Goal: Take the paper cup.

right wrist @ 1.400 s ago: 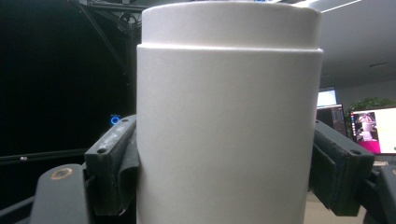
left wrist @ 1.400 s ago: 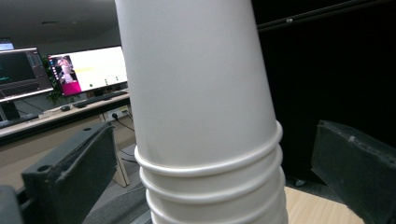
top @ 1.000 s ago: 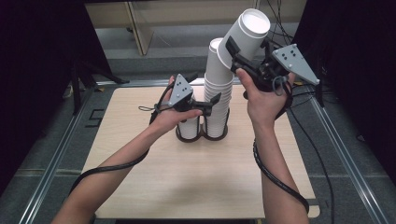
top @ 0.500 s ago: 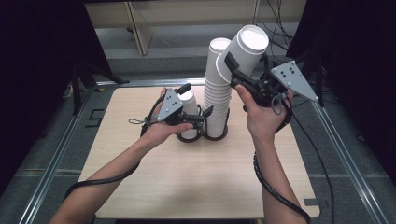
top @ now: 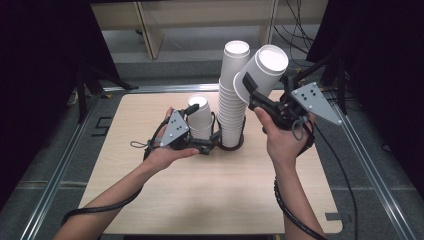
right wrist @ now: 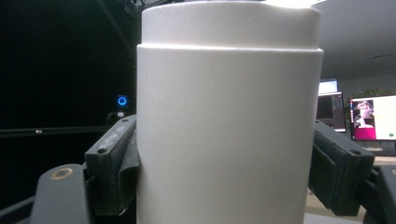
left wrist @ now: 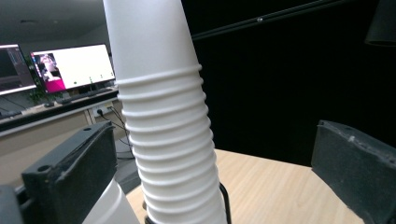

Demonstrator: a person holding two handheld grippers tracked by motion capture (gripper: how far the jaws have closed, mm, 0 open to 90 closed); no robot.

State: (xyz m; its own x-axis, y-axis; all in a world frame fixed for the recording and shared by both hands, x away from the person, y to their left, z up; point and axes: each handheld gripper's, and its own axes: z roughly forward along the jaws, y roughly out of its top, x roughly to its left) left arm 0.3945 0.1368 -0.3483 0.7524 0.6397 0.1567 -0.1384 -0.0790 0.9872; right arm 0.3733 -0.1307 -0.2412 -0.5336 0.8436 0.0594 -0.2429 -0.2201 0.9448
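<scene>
Now | right gripper [top: 250,95] clamps white cup [top: 262,70] beside tall cup stack [top: 232,100] | left gripper [left wrist: 215,168] jaws spread wide, apparently empty, low at stack base

You are not getting any readable text, label, brand or number here. The plain white paper cups [top: 233,95] beside you are carrying no print, and the lit computer monitor [left wrist: 73,66] glowing behind that tall stack of nested cups is showing a picture and small marks too blurred for you to read.
</scene>
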